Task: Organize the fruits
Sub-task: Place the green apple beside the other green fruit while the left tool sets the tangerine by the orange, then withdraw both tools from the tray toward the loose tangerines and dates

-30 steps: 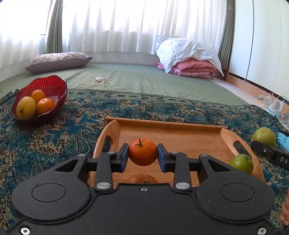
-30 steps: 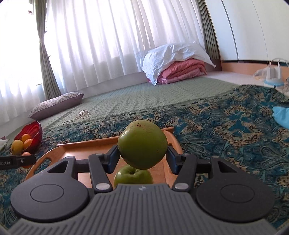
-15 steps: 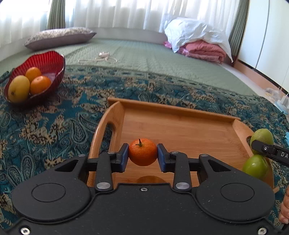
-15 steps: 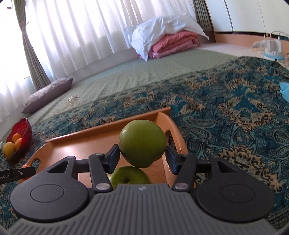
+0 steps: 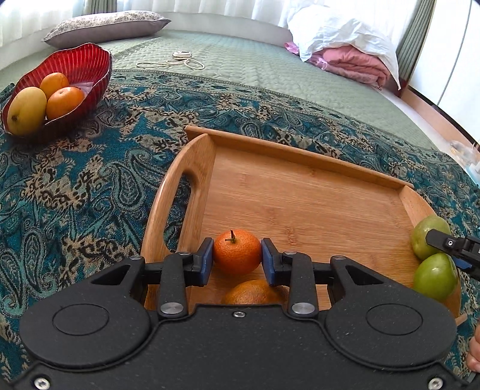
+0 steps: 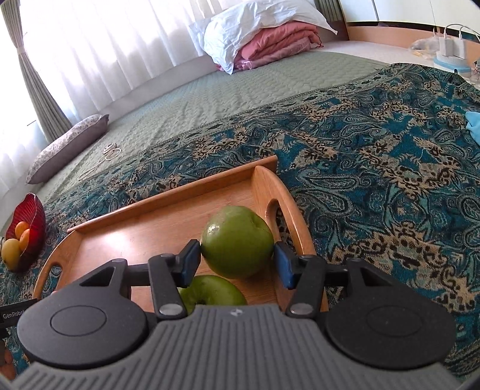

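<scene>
My left gripper (image 5: 237, 259) is shut on a small orange (image 5: 237, 251) over the near left corner of the wooden tray (image 5: 300, 192). A second orange (image 5: 252, 292) lies on the tray just below it, partly hidden. My right gripper (image 6: 237, 261) is shut on a green apple (image 6: 237, 240) low over the tray's right end (image 6: 141, 234), beside the handle. Another green apple (image 6: 210, 289) lies under it. Both apples (image 5: 433, 277) and the right gripper's tip show at the right edge of the left wrist view.
A red glass bowl (image 5: 81, 64) with two oranges and a yellow mango (image 5: 26, 109) stands far left on the patterned teal cloth (image 5: 75, 180). A pillow (image 5: 105, 25), a white cord (image 5: 180, 61) and folded pink bedding (image 5: 354, 63) lie beyond on the green mat.
Both grippers have tilted down and come lower toward the tray with their fruit still held. The orange and the green apple now sit closer to the tray floor.
</scene>
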`<state>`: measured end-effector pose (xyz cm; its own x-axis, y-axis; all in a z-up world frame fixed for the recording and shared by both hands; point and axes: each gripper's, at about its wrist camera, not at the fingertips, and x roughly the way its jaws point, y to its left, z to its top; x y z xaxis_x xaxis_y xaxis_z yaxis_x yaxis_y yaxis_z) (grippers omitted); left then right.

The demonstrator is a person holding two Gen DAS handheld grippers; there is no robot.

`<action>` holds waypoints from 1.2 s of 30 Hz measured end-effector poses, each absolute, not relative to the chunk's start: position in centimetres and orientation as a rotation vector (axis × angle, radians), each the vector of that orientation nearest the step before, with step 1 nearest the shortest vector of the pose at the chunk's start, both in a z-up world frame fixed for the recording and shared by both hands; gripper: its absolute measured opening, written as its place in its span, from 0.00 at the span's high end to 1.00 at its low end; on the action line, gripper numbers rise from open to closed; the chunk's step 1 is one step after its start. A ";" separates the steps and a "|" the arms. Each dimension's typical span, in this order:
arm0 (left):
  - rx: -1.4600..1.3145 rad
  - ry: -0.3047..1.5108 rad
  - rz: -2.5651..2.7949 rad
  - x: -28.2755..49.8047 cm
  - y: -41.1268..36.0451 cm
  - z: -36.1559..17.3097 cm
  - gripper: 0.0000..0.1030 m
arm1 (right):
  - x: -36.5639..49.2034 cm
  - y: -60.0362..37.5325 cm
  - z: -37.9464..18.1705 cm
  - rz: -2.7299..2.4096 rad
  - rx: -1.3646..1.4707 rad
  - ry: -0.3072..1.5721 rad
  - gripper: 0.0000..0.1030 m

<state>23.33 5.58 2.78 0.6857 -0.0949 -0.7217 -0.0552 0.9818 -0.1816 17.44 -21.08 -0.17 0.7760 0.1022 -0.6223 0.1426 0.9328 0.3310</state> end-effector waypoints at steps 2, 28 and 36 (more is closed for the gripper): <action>-0.196 0.818 -0.027 23.3 5.5 2.8 0.69 | 17.3 -21.2 -0.2 -0.019 0.383 0.689 0.45; -0.037 0.505 -0.141 12.2 3.4 5.7 0.01 | 6.3 -17.6 1.5 0.171 0.103 0.438 0.05; 0.011 0.502 -0.170 8.5 2.6 4.4 0.00 | 1.4 -16.2 0.1 0.204 0.034 0.393 0.00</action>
